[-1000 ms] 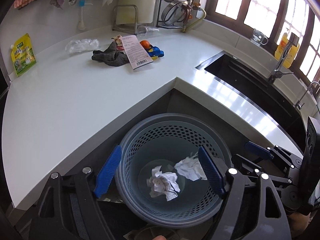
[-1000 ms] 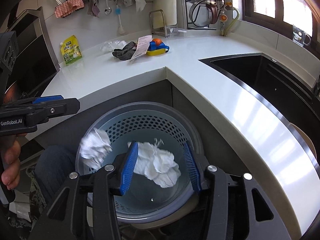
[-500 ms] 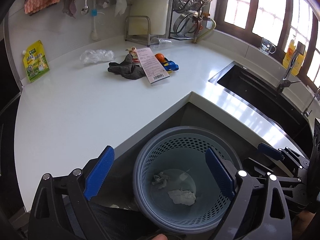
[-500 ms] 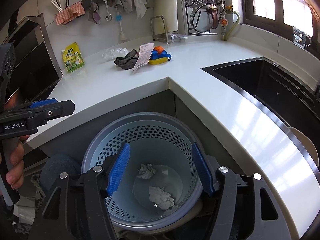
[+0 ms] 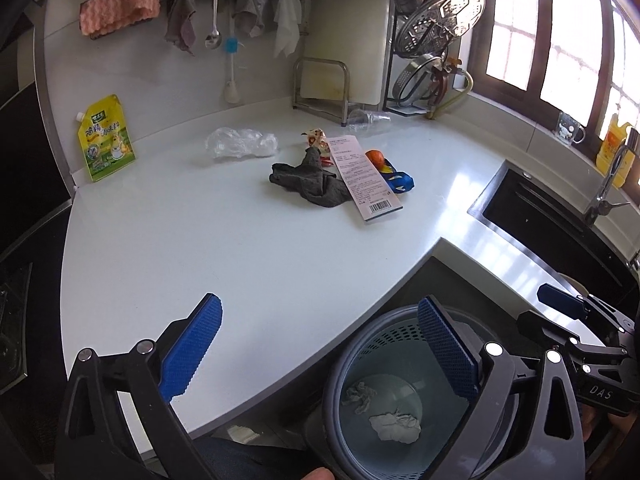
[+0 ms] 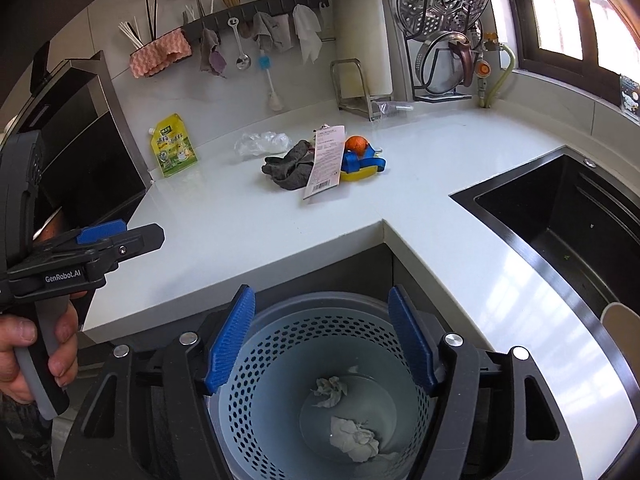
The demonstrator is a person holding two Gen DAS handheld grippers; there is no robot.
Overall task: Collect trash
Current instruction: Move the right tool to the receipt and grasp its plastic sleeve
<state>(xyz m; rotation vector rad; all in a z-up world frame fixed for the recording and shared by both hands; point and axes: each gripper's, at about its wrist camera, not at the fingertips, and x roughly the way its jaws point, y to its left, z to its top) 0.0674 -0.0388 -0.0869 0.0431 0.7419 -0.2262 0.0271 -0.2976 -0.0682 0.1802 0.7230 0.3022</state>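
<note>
Below the counter's inner corner stands a blue-grey perforated bin (image 5: pixel 348 344) (image 6: pixel 280 344). Two crumpled paper wads (image 5: pixel 394 426) (image 6: pixel 354 434) lie on its bottom. My left gripper (image 5: pixel 320 304) is wide open and empty, half over the counter edge. My right gripper (image 6: pixel 320 292) hangs over the bin; its jaws are opening with nothing between them. On the white counter (image 5: pixel 200 240) lie a clear plastic bag (image 5: pixel 240 142), a grey cloth (image 5: pixel 308 180), a barcoded paper card (image 5: pixel 366 174), an orange (image 5: pixel 375 157), a blue-and-yellow item (image 6: pixel 360 166) and a small wrapper (image 5: pixel 316 138).
A yellow pouch (image 5: pixel 106 138) leans on the back wall at the left. A black sink (image 6: pixel 560 208) with a faucet (image 5: pixel 604 192) is set into the counter on the right. Dish racks (image 5: pixel 432 40) and hanging cloths line the back. A dark stove sits at the far left.
The two paper wads dropped from the jaws to the bin's bottom. Both grippers opened wider, rose and tilted up, so more of the counter shows.
</note>
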